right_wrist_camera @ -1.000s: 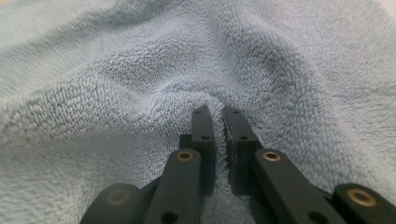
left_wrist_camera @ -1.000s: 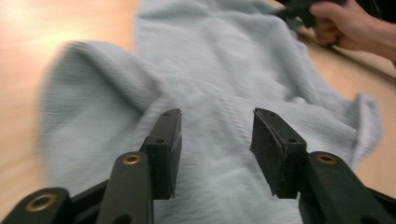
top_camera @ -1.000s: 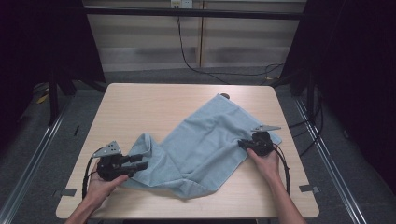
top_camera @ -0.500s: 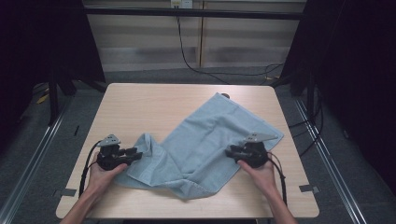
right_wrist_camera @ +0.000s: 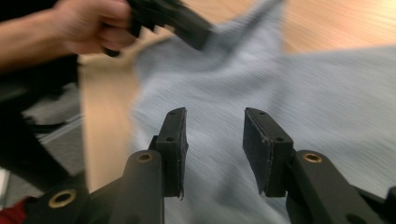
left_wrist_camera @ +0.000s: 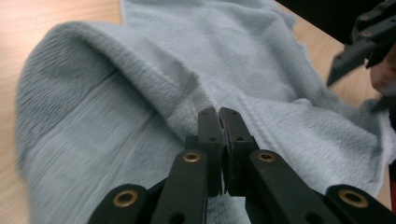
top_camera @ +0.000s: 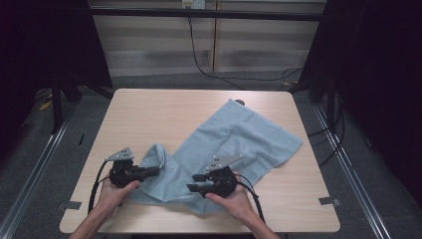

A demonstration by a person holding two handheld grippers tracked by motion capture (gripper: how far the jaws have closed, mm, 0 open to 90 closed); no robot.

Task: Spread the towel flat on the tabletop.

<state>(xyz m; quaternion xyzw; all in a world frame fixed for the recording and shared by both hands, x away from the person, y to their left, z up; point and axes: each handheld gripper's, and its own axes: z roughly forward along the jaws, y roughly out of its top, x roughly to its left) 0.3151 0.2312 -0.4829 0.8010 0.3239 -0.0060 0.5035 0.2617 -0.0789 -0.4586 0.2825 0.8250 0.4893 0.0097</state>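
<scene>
A light blue towel (top_camera: 234,134) lies rumpled across the wooden table (top_camera: 149,109), running from the far right toward the near left. My left gripper (top_camera: 155,171) sits at the towel's near-left end. In the left gripper view its jaws are pressed together on a raised fold of the towel (left_wrist_camera: 280,70), so my left gripper (left_wrist_camera: 219,114) is shut on cloth. My right gripper (top_camera: 194,183) hovers over the towel's near middle. In the right gripper view it (right_wrist_camera: 212,135) stands open, with the towel (right_wrist_camera: 327,84) beneath and nothing between its pads.
A small dark round object (top_camera: 240,102) rests at the table's far edge by the towel's corner. Black frame posts (top_camera: 57,94) flank the table and cables (top_camera: 199,59) trail along the floor behind it. Tape marks (top_camera: 328,200) sit near the front corners.
My right gripper has left the towel's right edge and moved left to its near middle. The left gripper has drawn the towel's near-left corner up into a fold.
</scene>
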